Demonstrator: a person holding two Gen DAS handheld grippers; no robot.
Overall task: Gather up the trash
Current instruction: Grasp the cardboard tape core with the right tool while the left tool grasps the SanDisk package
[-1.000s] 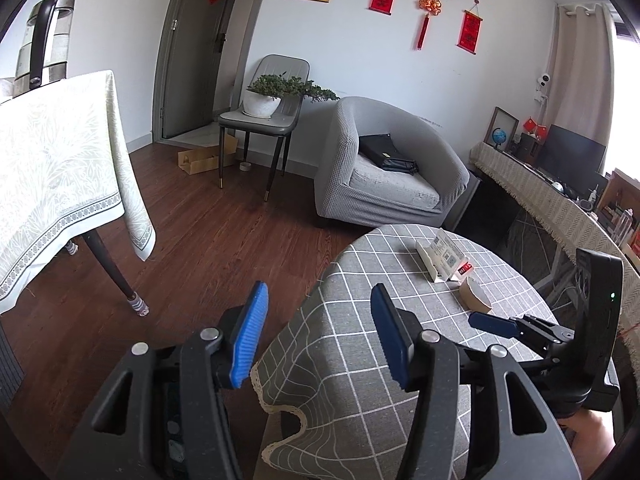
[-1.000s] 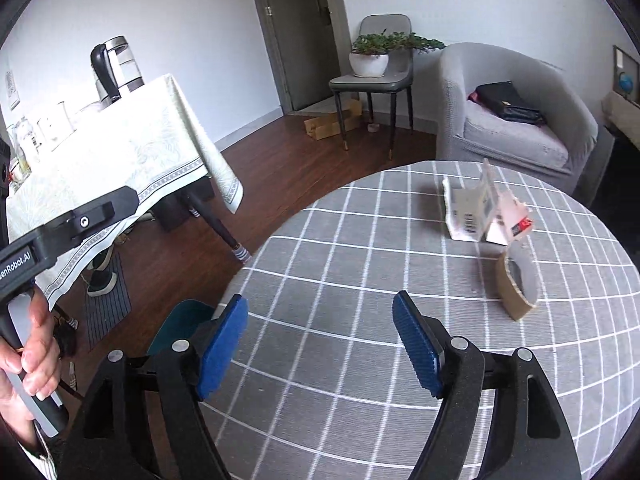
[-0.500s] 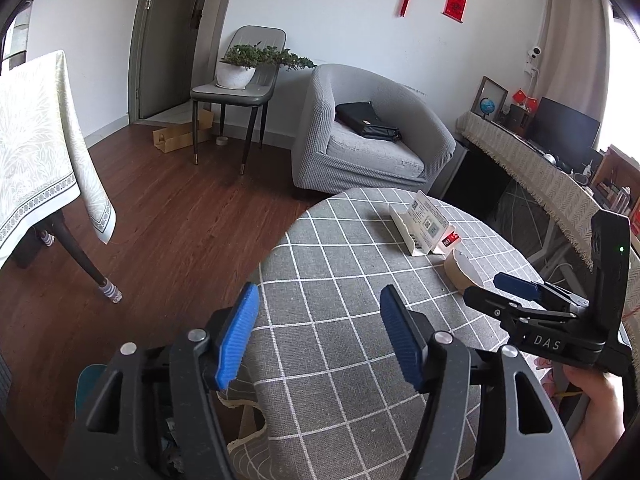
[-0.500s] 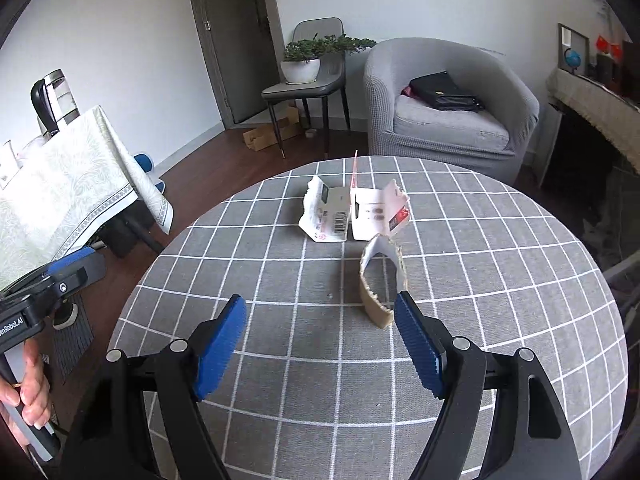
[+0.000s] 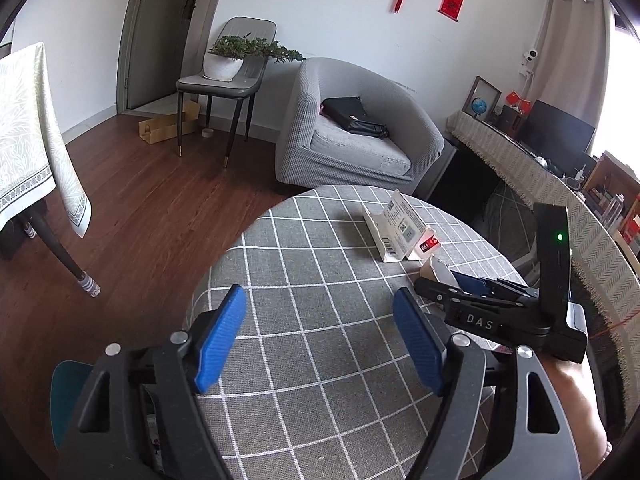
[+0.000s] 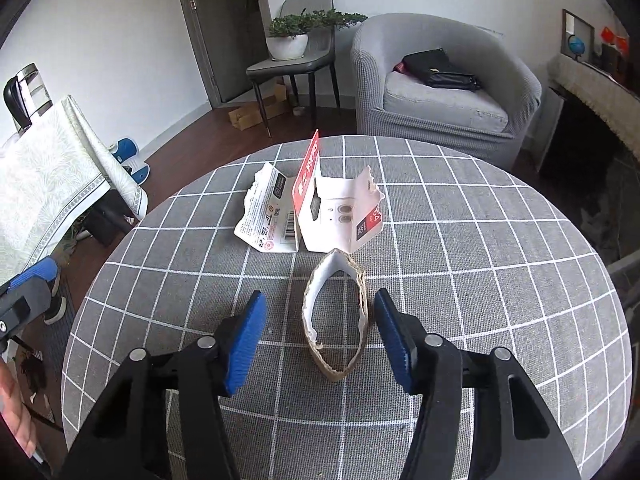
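A round table [image 6: 500, 240] under a grey checked cloth fills the foreground of a living room, with a grey armchair [image 6: 440, 92] and a chair bearing a potted plant [image 6: 296, 36] behind it. On the cloth lies the trash: a torn white carton [image 6: 312, 216], spread open with a red flap standing up, and just in front of it a squashed cardboard ring [image 6: 340, 320] standing on its edge.

The right gripper [image 6: 320, 332] straddles the ring, its jaws closing, the blue pads still a little clear of the cardboard on both sides. From the left wrist view most of the ring is hidden behind the right gripper's black body, only a torn edge showing.

The left gripper [image 5: 320, 344] hangs over bare cloth with its jaws opening and nothing between them. A hand [image 6: 16, 412] at the frame edge is cut off; print on the carton is too small to read.
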